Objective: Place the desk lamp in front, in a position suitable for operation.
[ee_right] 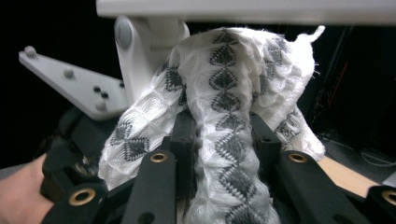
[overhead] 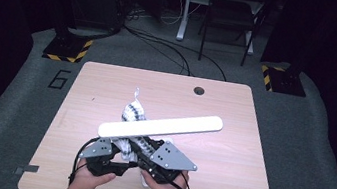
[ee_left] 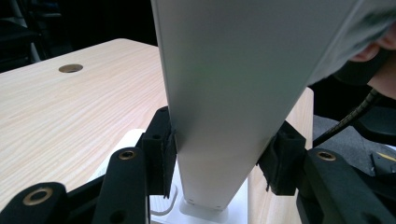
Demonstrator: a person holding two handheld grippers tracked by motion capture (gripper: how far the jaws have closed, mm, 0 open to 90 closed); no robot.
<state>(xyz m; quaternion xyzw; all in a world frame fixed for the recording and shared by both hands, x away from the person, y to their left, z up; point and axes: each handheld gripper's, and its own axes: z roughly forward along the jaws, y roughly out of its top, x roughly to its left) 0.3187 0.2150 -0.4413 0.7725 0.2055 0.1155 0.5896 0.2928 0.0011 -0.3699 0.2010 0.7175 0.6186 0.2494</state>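
Wiping a white desk lamp with a patterned cloth appears to be the work in hand, and it looks to be partway through. The left claw (ee_left: 219, 158) is gripping the lamp's flat white bar (ee_left: 233, 93) near its hinged end, its pads pressing on both edges of the bar, so the lamp head (overhead: 161, 126) is being held raised and slanting across the wooden surface (overhead: 108, 80) in the high view. The right claw (ee_right: 223, 140) is pinching a bunch of the white cloth with black diamond patterns (ee_right: 224, 93), the fabric squeezed between the pads and draping up against the underside of the bar, beside the lamp's white hinge post (ee_right: 140, 56). In the high view the cloth (overhead: 132, 110) is hanging out past the bar on its far side, while both hands are sitting close together at the near edge of the surface. How much of the bar has already been rubbed cannot be told; judging by the cloth's place near the hinge, most of the long bar toward its rounded tip is probably still waiting for its pass.
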